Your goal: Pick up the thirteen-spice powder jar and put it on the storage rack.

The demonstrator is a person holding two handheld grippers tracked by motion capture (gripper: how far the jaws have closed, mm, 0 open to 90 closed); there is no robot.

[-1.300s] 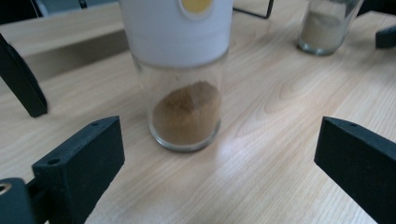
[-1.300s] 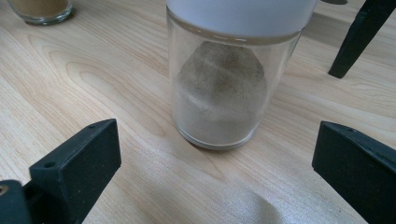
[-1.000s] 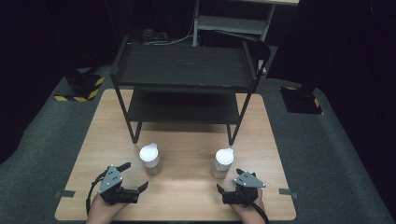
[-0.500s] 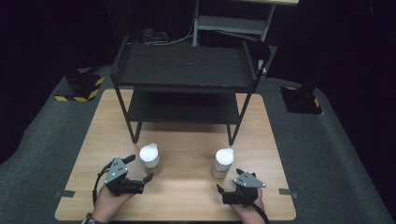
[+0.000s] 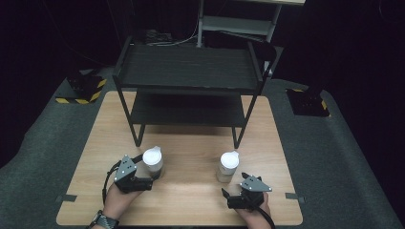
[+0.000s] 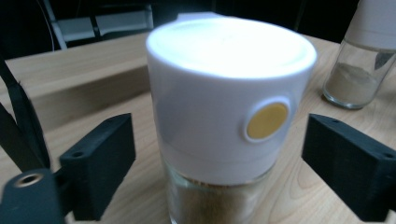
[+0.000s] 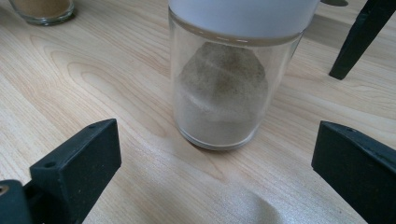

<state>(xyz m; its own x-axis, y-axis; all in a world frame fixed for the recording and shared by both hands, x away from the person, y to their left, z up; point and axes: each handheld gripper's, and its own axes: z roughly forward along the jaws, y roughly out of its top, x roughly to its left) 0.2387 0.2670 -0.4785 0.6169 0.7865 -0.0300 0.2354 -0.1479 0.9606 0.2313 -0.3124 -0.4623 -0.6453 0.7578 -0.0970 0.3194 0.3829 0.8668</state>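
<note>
At the near edge of the wooden surface (image 5: 191,200), two hands come in from below in the high view, each carrying a claw. The left hand (image 5: 117,200) wears a watch at the wrist and angles forward and slightly inward, so the left claw (image 5: 148,180) sits right against the base of the left jar (image 5: 153,162). In the left gripper view that jar (image 6: 229,116) stands upright between the two black jaws, its white cap bearing a small round yellow spot and brownish powder showing through the glass below. The jaws have just been closing around it, yet a gap shows on each side and neither pad presses the jar, so the claw is half-wide and grips nothing.

The right hand (image 5: 253,210) lies low near the surface's front edge, pointing forward and a little to the left. The right claw (image 5: 229,198) rests just short of the right jar (image 5: 228,167), apart from it. In the right gripper view the jaws stand wide, with that jar (image 7: 224,88) upright beyond their tips, pale grey powder heaped inside the glass under a white cap.

The two jars stand well apart from each other, both in front of the black two-tier shelf (image 5: 188,71) whose legs rest on the far half of the surface. Dark grey carpet (image 5: 344,157) surrounds everything.
</note>
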